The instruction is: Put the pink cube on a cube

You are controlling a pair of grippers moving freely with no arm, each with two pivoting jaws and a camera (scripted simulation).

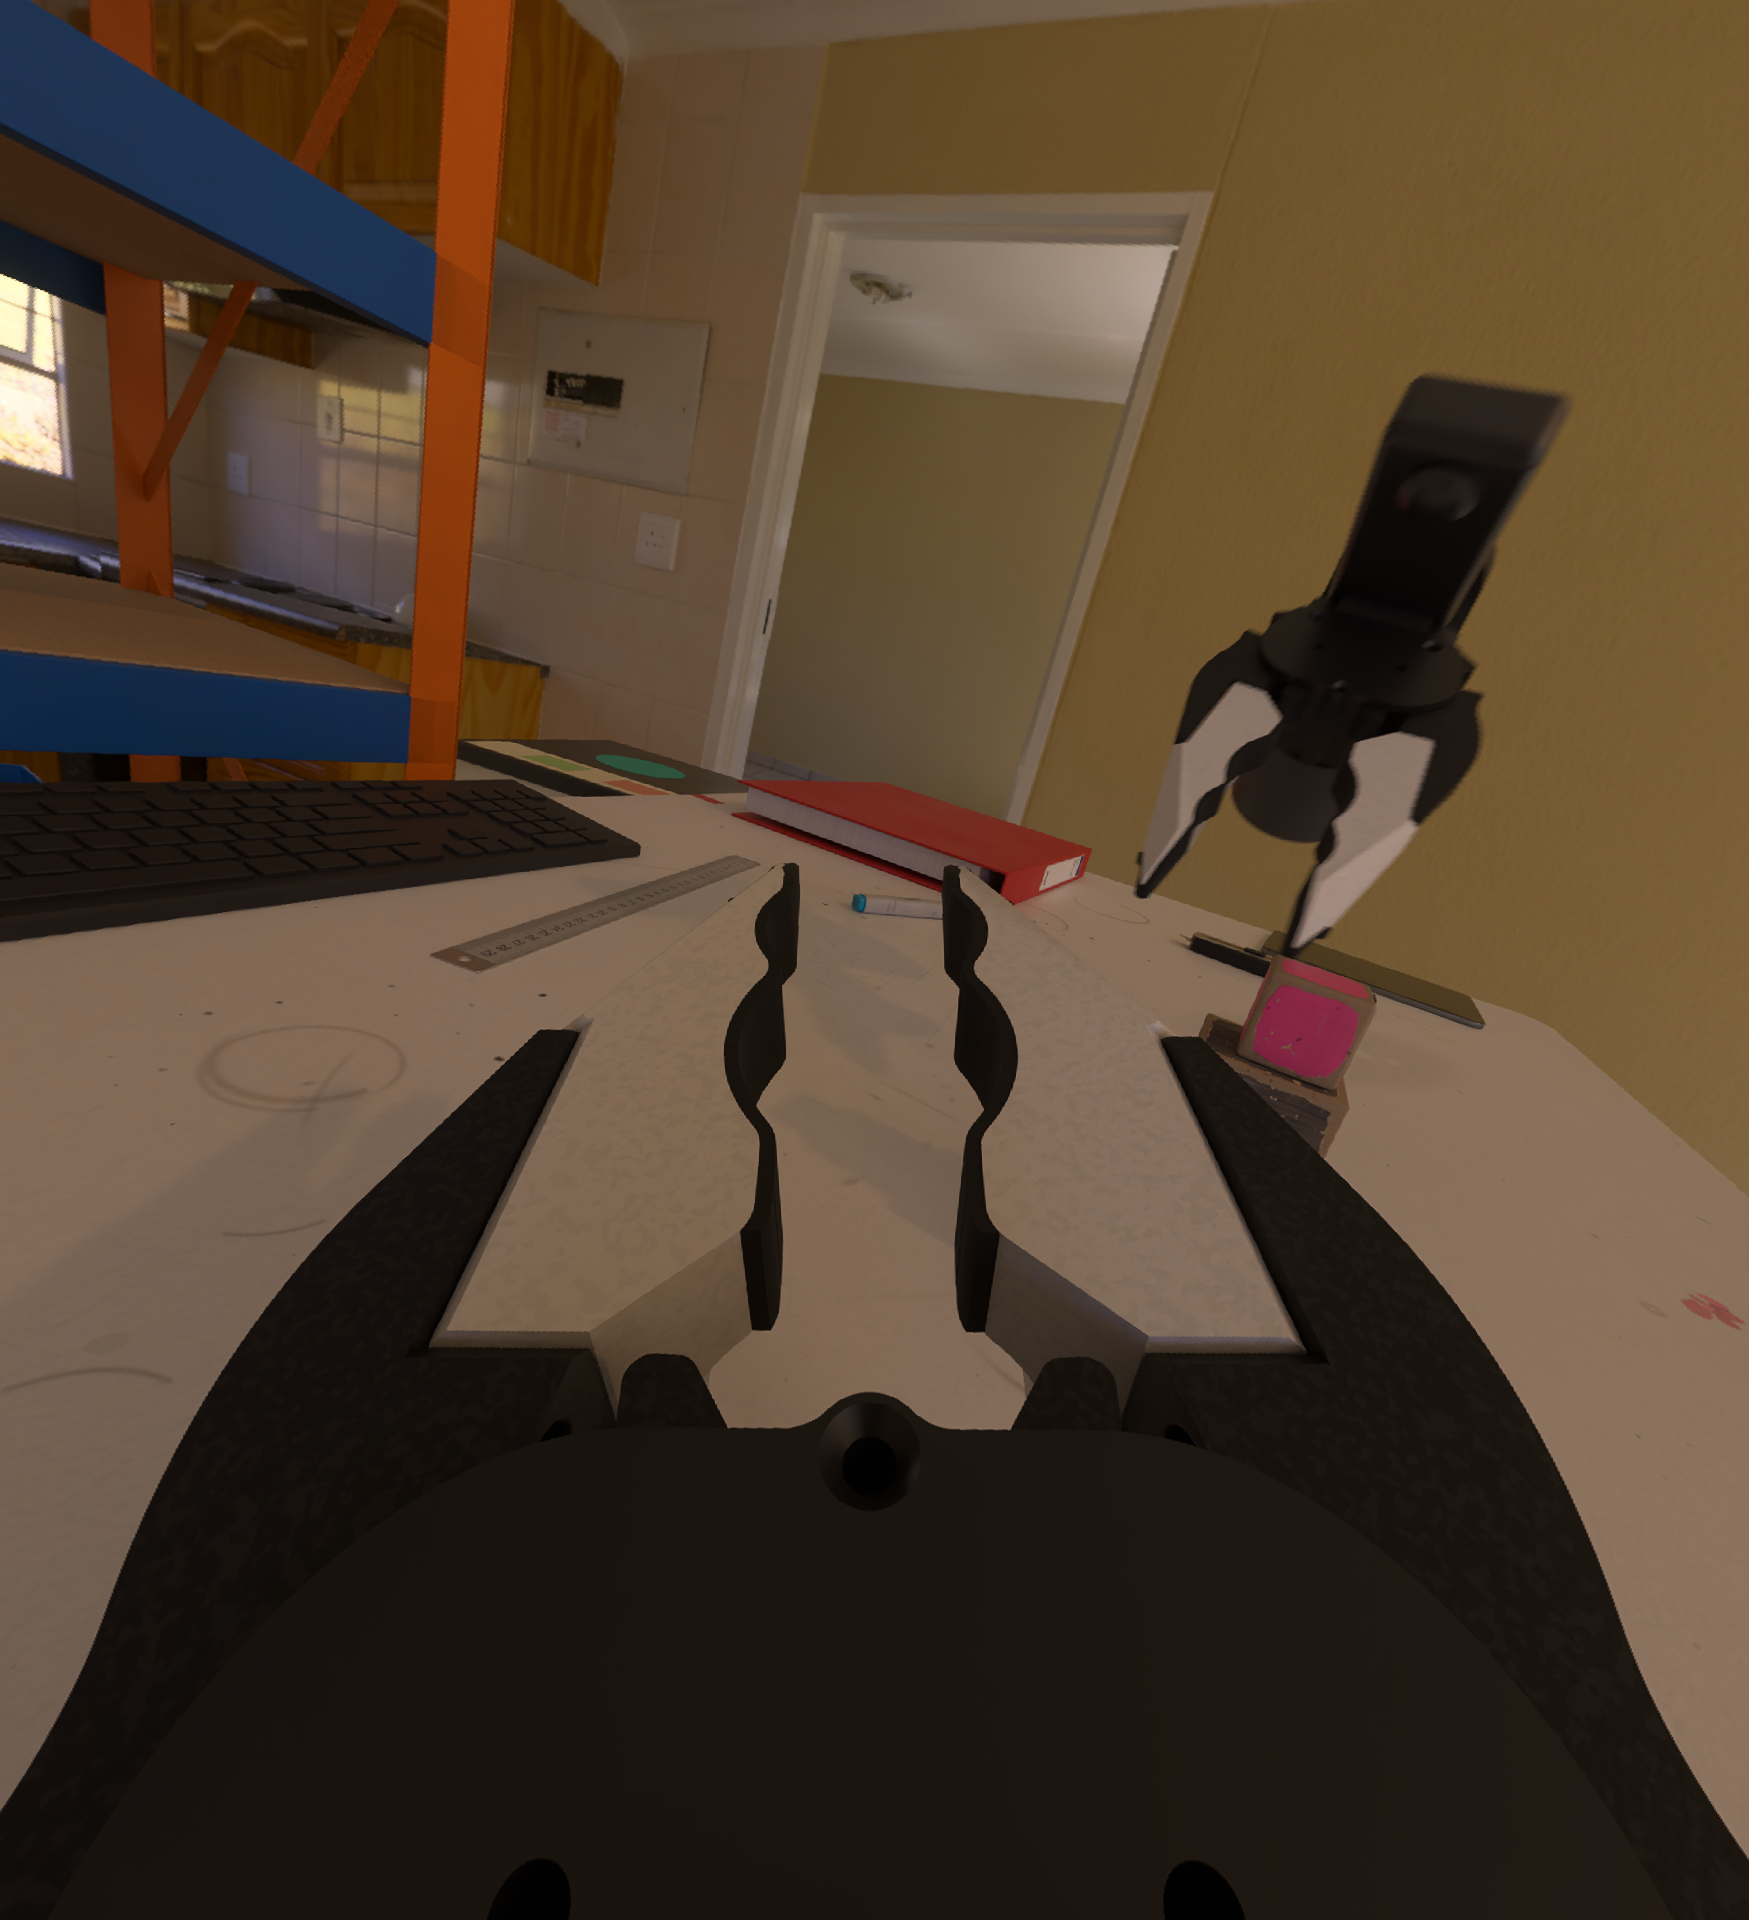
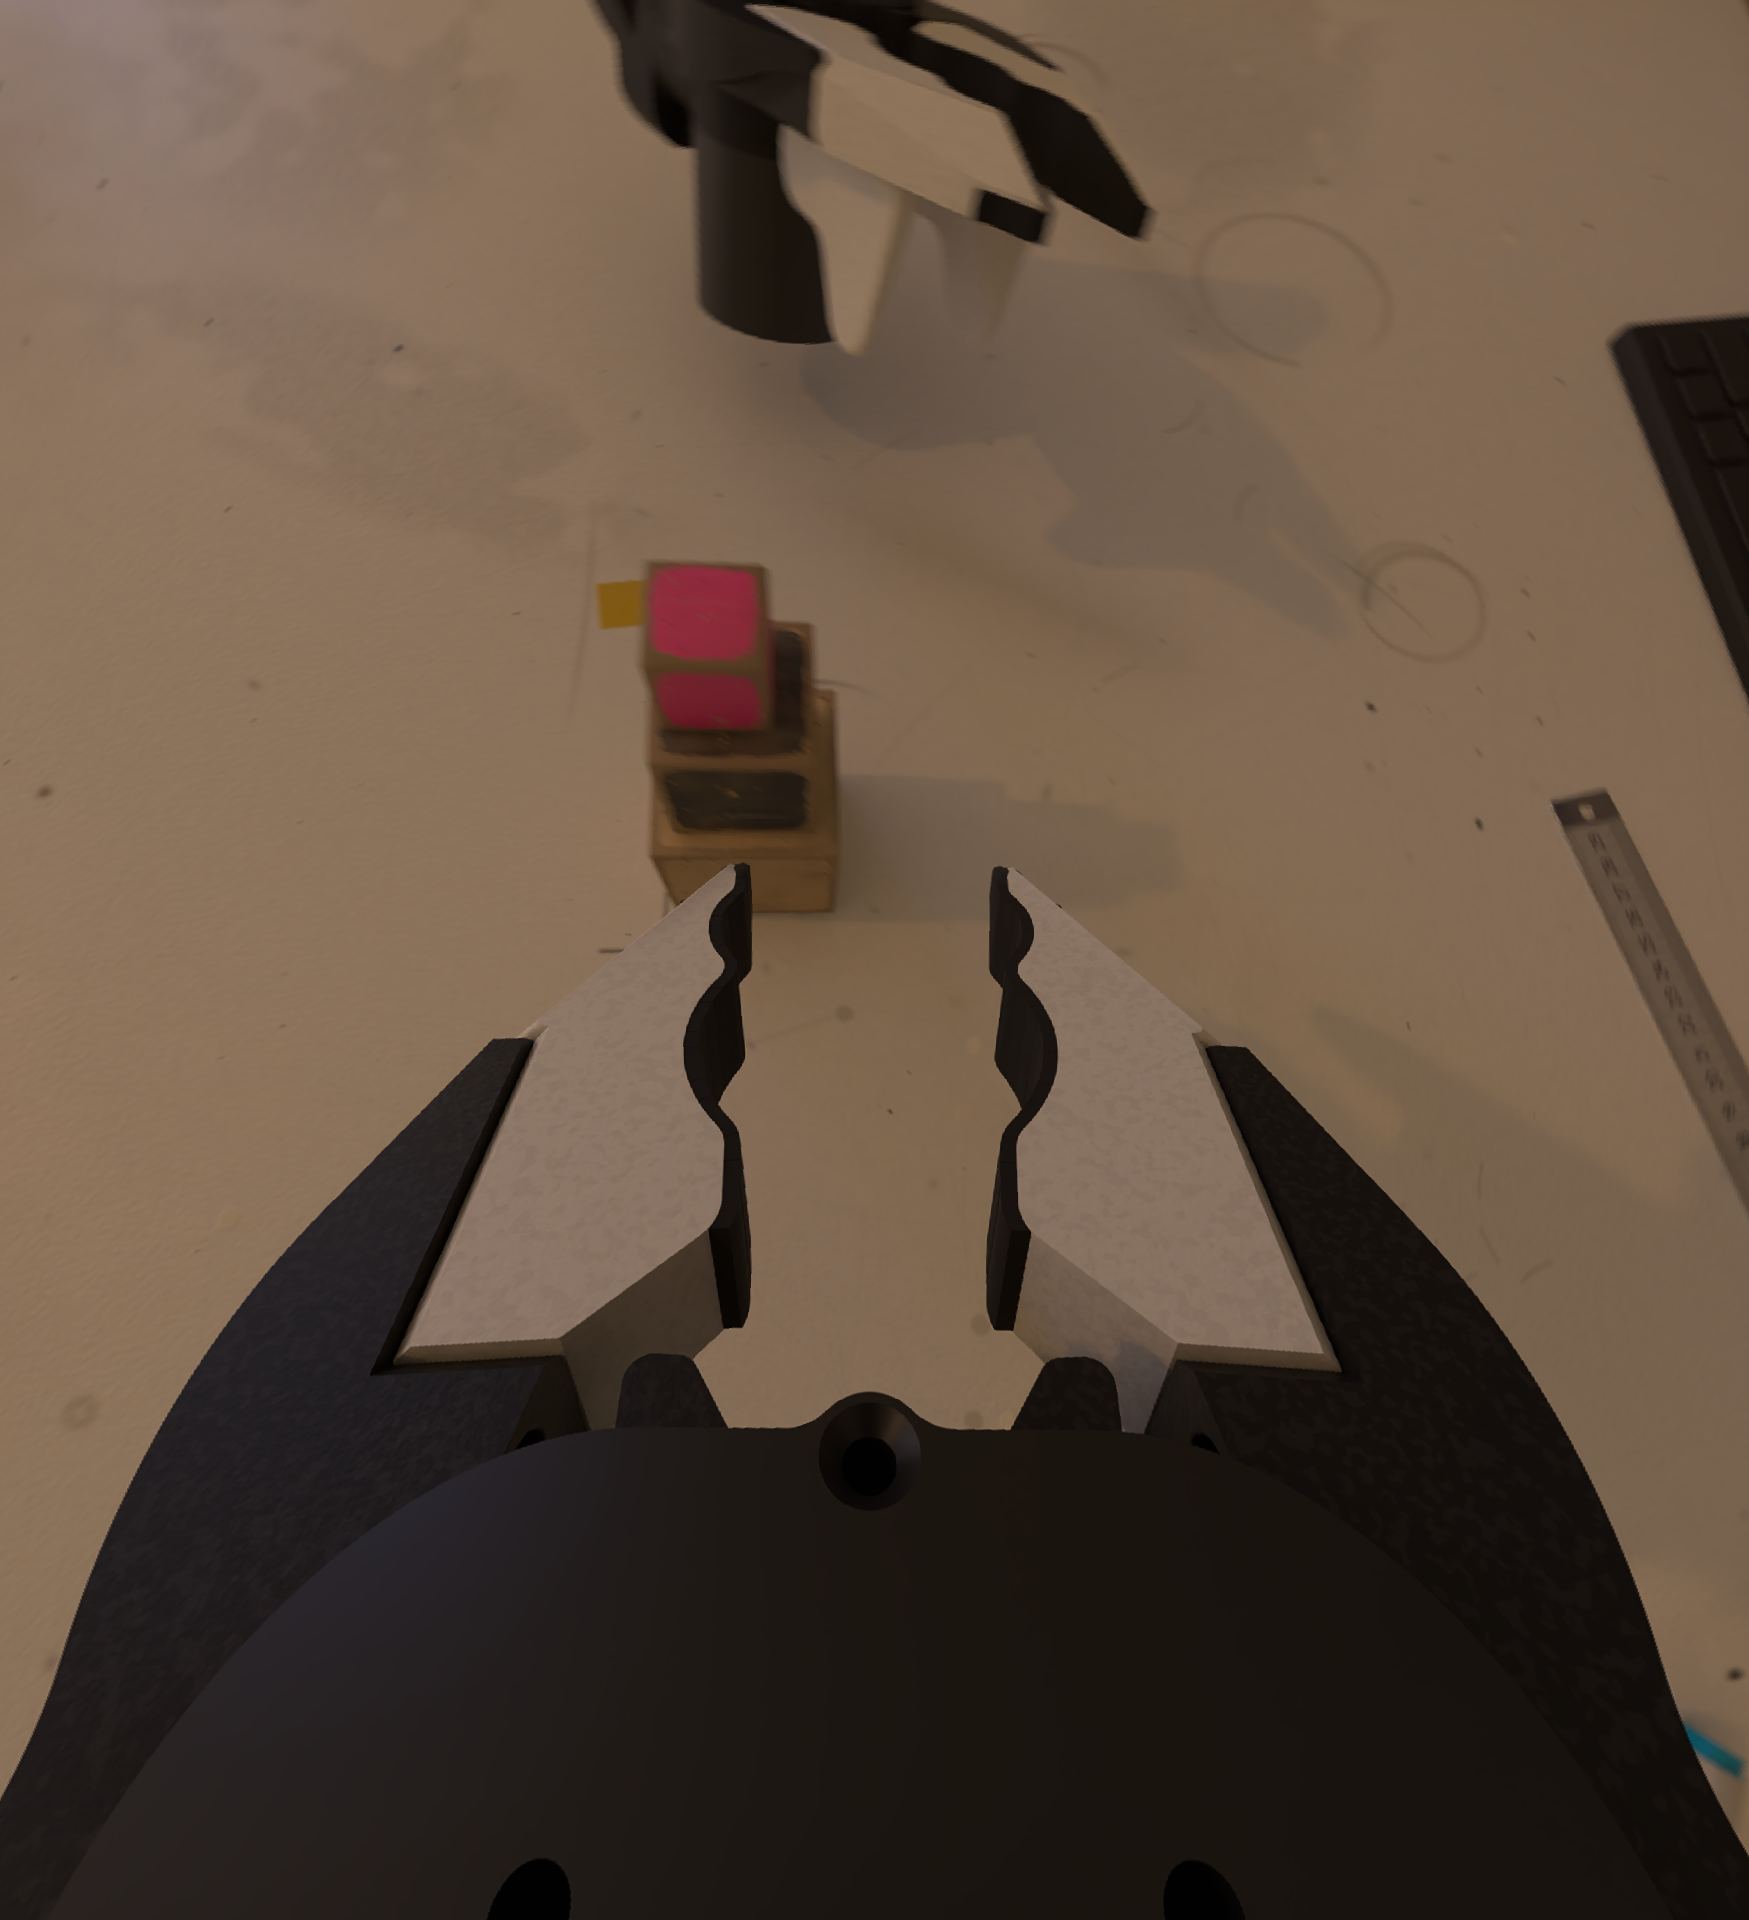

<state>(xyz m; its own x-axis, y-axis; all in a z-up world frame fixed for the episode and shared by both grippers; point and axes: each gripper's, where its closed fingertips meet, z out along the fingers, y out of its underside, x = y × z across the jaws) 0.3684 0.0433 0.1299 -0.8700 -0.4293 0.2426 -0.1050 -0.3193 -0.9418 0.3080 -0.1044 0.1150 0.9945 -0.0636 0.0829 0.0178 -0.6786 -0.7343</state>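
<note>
Stack: small pink-faced wooden cube (image 2: 706,644) seated, offset, on black-faced wooden cube (image 2: 742,800).
Right gripper (image 2: 868,883): parted wide, empty, above stack; to be lifted straight clear.
Left gripper (image 1: 868,883): parted, empty, aside.

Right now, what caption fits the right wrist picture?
Open right gripper above pink cube stacked on black cube.

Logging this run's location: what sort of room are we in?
Likely a home kitchen used as a workspace: tiled wall and countertop behind, with a white table holding a keyboard, ruler and red binder.
</note>
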